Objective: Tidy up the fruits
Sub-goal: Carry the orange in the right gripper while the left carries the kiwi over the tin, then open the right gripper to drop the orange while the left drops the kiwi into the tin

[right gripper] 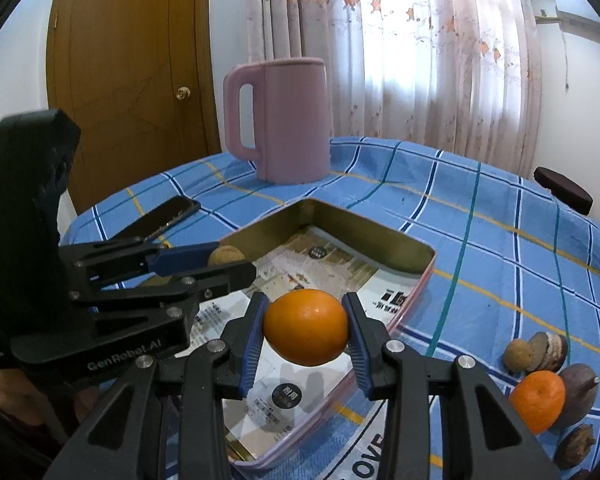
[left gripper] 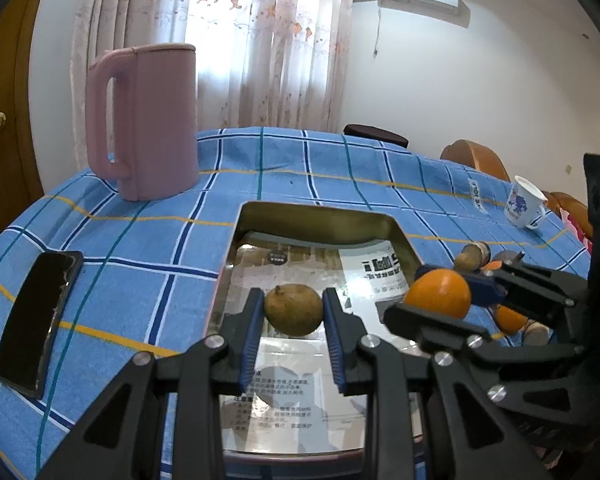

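Note:
My left gripper (left gripper: pixel 294 310) is shut on a brown round fruit (left gripper: pixel 293 309) and holds it over the open metal tin (left gripper: pixel 316 218). My right gripper (right gripper: pixel 306 326) is shut on an orange (right gripper: pixel 306 326) above the tin's near right rim (right gripper: pixel 424 276). The orange also shows in the left wrist view (left gripper: pixel 438 294), at the tin's right side. The brown fruit (right gripper: pixel 225 256) shows in the right wrist view between the left gripper's fingers. The tin is lined with printed paper. More fruit lies on the cloth to the right: another orange (right gripper: pixel 538 400) and several brown and dark fruits (right gripper: pixel 518 355).
A pink jug (left gripper: pixel 148 120) stands behind the tin. A black phone (left gripper: pixel 40 320) lies on the blue checked cloth at the left. A white mug (left gripper: pixel 524 206) stands at the far right. Chairs (left gripper: pixel 474 160) stand beyond the table.

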Demonstrator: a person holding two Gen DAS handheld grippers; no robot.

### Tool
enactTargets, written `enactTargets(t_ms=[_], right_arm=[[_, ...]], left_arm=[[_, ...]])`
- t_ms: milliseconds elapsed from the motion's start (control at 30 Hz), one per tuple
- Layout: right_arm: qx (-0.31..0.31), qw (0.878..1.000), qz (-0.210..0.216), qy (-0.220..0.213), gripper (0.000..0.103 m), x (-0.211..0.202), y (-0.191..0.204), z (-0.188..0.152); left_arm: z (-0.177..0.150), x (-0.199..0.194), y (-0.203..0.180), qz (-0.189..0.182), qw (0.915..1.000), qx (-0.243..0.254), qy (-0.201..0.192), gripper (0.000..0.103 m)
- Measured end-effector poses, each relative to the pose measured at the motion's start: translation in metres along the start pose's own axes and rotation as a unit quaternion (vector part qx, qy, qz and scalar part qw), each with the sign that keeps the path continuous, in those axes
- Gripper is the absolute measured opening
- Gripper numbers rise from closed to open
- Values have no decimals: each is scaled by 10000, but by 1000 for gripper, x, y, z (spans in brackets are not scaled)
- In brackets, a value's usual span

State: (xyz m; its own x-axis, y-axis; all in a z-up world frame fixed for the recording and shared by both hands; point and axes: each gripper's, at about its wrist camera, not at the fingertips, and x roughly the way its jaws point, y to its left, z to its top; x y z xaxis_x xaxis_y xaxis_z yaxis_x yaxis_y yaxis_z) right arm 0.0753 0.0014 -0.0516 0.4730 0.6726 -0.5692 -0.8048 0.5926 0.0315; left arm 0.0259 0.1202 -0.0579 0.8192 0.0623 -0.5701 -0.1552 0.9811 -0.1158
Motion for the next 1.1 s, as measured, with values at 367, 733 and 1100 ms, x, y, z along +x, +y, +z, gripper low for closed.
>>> enactTargets(t_ms=[367,733,1100], right_arm=[[-128,9994,51,306,42,11,7,-2],[-21,9995,-307,10,51,-26,-7,-9],[746,9874,-1394,59,65,-118,-87,-78]], left_arm=[[-5,8,1,94,9998,25,149,31],[0,-16,-10,-54,9997,-34,-218,74],[-3,-24,-78,-783,9960,369,-231,90]])
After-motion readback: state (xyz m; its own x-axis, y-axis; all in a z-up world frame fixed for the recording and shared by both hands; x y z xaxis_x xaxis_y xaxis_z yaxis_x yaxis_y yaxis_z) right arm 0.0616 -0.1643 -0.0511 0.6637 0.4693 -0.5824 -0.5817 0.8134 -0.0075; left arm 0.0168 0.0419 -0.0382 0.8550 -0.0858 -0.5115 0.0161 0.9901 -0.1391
